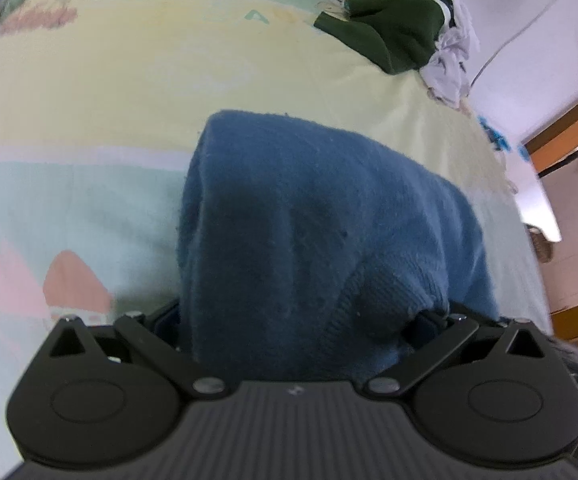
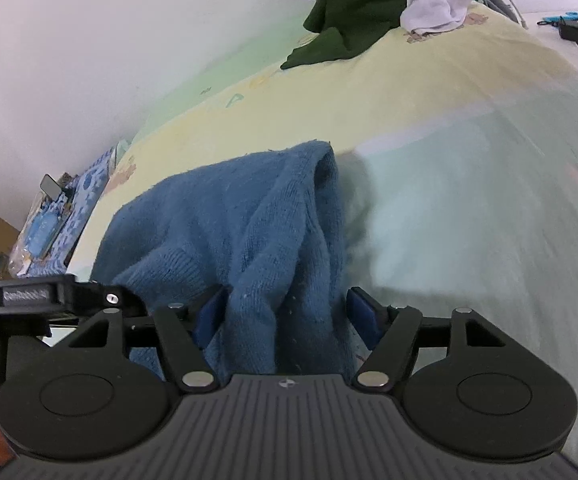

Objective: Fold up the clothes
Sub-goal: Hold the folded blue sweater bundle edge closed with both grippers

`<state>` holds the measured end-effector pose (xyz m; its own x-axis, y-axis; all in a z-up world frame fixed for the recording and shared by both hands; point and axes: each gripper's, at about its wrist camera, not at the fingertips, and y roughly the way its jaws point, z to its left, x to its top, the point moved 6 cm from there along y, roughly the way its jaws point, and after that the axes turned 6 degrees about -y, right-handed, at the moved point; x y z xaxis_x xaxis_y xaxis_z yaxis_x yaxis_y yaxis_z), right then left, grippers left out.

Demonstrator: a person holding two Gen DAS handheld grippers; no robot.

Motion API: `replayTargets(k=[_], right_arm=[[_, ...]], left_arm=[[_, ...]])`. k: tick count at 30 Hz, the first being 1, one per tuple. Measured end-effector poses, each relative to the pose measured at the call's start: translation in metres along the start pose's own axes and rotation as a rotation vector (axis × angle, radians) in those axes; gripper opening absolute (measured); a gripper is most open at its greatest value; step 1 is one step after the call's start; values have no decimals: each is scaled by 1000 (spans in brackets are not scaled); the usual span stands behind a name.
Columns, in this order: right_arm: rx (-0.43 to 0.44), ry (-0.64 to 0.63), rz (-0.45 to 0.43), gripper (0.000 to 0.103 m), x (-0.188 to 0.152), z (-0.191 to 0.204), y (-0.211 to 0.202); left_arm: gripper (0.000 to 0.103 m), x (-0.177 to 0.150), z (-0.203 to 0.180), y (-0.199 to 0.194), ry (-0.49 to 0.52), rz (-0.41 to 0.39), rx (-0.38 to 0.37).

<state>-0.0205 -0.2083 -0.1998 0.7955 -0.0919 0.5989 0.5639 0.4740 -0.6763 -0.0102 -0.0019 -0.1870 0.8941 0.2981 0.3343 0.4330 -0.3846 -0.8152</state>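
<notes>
Mid-fold, by the look of it, on a bed [image 1: 89, 92] with a pastel yellow and mint sheet. Draped over that sheet, a blue sweater [image 1: 309, 220], doubled on itself into a thick hump with a rounded fold edge at the far end and the near end lifted into both tools. Not flat, not squared: at least 1 fold in, judging by the layered cloth, and smoothing and a final lay-down seemingly left. Beyond the sweater, at the bed's far end, a loose heap of more clothes: a dark green garment [image 1: 389, 28] and a white garment [image 1: 449, 64] crumpled against it, none folded, so more of the job seemingly ahead.

Fabric: soft fuzzy knit, ribbed cuff or hem showing near the right side in the left view, deep creases running lengthwise, a few pale lint specks.

Left hand-held gripper [image 1: 301, 320]: fingers mostly hidden by cloth, sweater bunched between them, apparently pinching it. Right hand-held gripper [image 2: 285, 312]: blue pads either side of a gathered bunch of sweater [image 2: 249, 220], clamped on it rather loosely.
</notes>
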Motion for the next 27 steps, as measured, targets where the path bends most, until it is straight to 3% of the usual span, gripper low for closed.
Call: replayTargets(k=[8, 13, 18, 22, 27], right_arm=[[38, -2, 47, 70, 4, -3, 1], [85, -5, 105, 70, 10, -7, 4], [106, -21, 118, 70, 11, -7, 4], [114, -51, 118, 70, 11, -6, 4], [131, -80, 151, 70, 17, -6, 7]], left_arm=[[102, 14, 19, -5, -120, 71, -168], [102, 15, 24, -6, -149, 90, -215], [102, 16, 28, -5, -114, 96, -288], [102, 16, 31, -7, 9, 133, -362], [102, 20, 37, -5, 80, 185, -444]])
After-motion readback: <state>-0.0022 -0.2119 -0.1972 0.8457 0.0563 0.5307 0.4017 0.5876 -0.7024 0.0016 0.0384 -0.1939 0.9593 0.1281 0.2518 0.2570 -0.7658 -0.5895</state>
